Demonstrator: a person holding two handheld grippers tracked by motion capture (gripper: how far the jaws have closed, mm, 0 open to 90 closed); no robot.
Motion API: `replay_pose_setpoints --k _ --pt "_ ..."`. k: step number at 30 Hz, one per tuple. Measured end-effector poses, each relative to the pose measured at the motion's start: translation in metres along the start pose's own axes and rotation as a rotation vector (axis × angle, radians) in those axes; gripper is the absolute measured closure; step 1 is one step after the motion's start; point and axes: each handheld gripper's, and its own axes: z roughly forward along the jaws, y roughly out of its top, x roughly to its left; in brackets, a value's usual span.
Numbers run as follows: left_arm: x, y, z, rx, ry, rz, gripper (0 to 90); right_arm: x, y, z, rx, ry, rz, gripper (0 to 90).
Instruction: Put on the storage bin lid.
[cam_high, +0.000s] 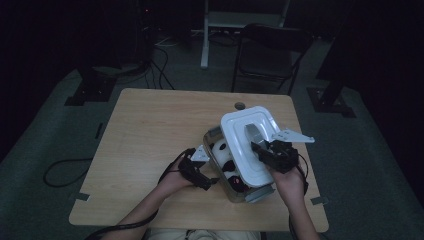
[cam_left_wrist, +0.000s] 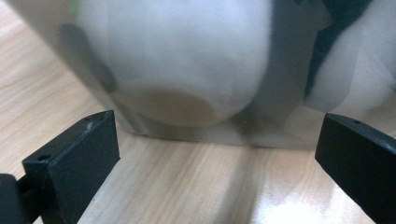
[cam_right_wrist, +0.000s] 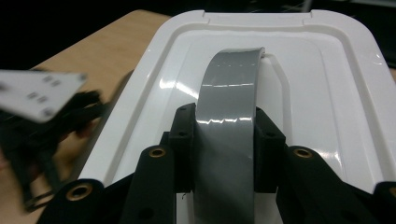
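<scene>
A clear plastic bin stands on the wooden table with a black-and-white soft toy inside. Its white lid lies askew and tilted over the bin, leaving the bin's left side uncovered. My right gripper is shut on the lid's grey strap handle, its jaws pinching the strap from both sides. My left gripper stands open at the bin's left wall, low over the table, nothing between its jaws. The toy's white body shows through that wall.
A dark folding chair and a white stand are beyond the table's far edge. Cables lie on the floor at the left. The table's left half is bare wood. A small round hole sits near the far edge.
</scene>
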Motion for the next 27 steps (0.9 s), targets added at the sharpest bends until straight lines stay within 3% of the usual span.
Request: replay_pose_setpoints --k 7,13,27 --pt "0.008 -0.010 -0.017 -0.005 0.047 -0.040 0.4 0.017 -0.002 0.014 0.050 0.079 -0.033 67.7" --pt "0.011 -0.019 -0.027 -0.006 0.070 -0.063 0.4 0.022 -0.007 0.027 0.096 0.099 -0.037 67.7" --pt "0.011 -0.028 -0.029 0.004 0.077 -0.083 0.4 0.023 -0.010 0.028 0.122 0.115 -0.022 67.7"
